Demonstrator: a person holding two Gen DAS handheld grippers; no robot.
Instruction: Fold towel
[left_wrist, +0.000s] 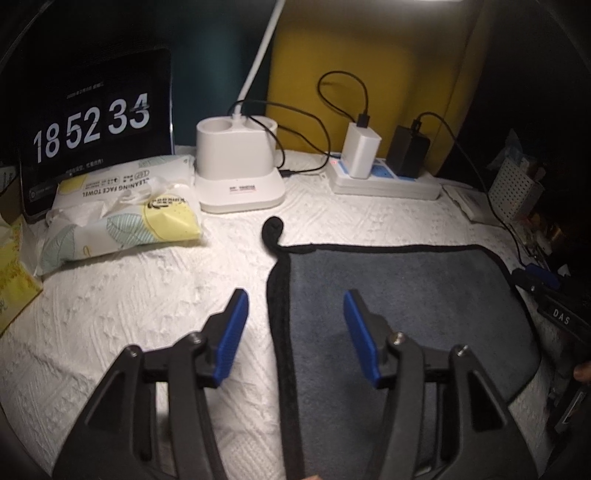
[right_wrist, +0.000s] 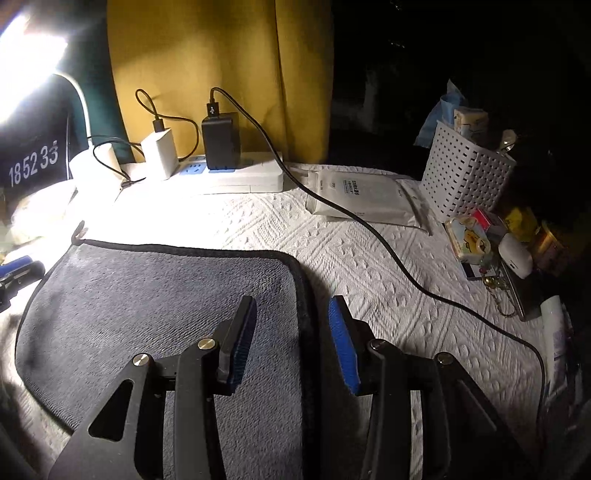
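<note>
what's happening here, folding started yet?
Not yet. A gray towel lies flat on the white textured cover. The left gripper is open over the towel's left black-trimmed edge, and the right gripper is open over its right edge. Neither is holding the cloth.

A desk lamp (right_wrist: 26, 62) glares over a desk (right_wrist: 388, 266) draped in white embossed cloth, backed by a yellow curtain (right_wrist: 221, 74) and a teal wall (left_wrist: 218, 55), with darkness to the right.
</note>
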